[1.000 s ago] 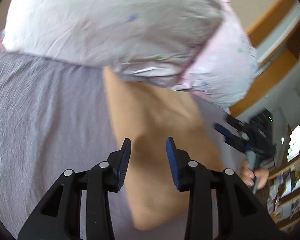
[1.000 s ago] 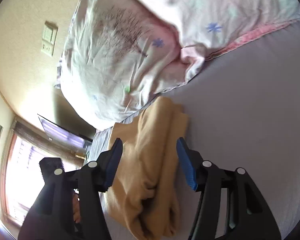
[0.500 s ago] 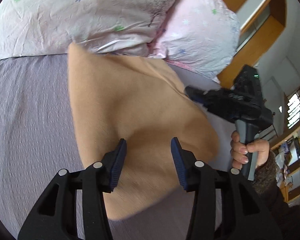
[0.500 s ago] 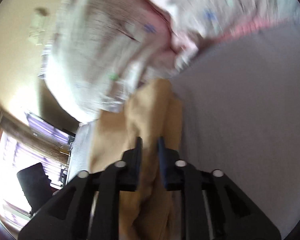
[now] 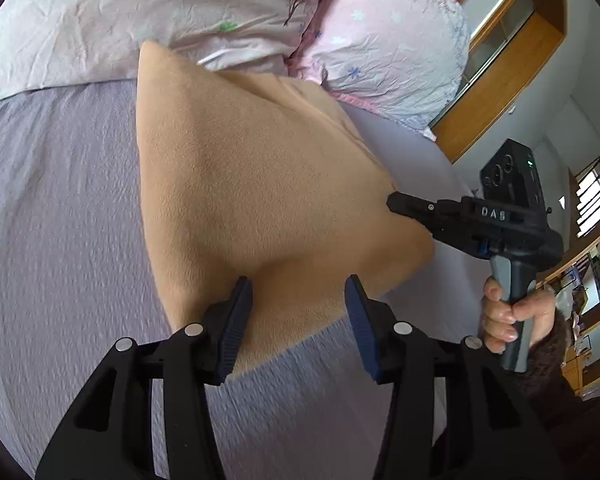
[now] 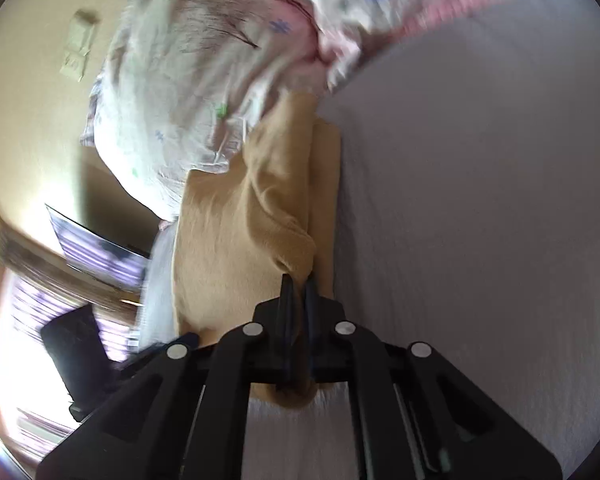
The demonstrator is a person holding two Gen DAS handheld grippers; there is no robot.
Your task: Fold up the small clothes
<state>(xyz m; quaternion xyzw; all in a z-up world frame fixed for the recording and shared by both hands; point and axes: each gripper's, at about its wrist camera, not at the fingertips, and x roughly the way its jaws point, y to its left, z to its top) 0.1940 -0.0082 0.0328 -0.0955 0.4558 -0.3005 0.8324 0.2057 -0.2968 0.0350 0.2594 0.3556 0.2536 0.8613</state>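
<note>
The right gripper (image 6: pixel 298 292) pinches the tan fleece garment (image 5: pixel 260 184) at its 3 o'clock edge; the left gripper (image 5: pixel 298 300) hovers spread at 6 o'clock over the lilac bedsheet (image 5: pixel 60 200).

The left gripper (image 5: pixel 298 300) hovers with jaws wide apart; the right gripper (image 6: pixel 298 296) is clamped tight, held by a hand (image 5: pixel 514 312).

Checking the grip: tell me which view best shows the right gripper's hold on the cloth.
Right wrist: the right gripper fingers are shut on a bunched fold of cloth. Left wrist shows it side-on at the cloth's edge, pinch hidden.
</note>
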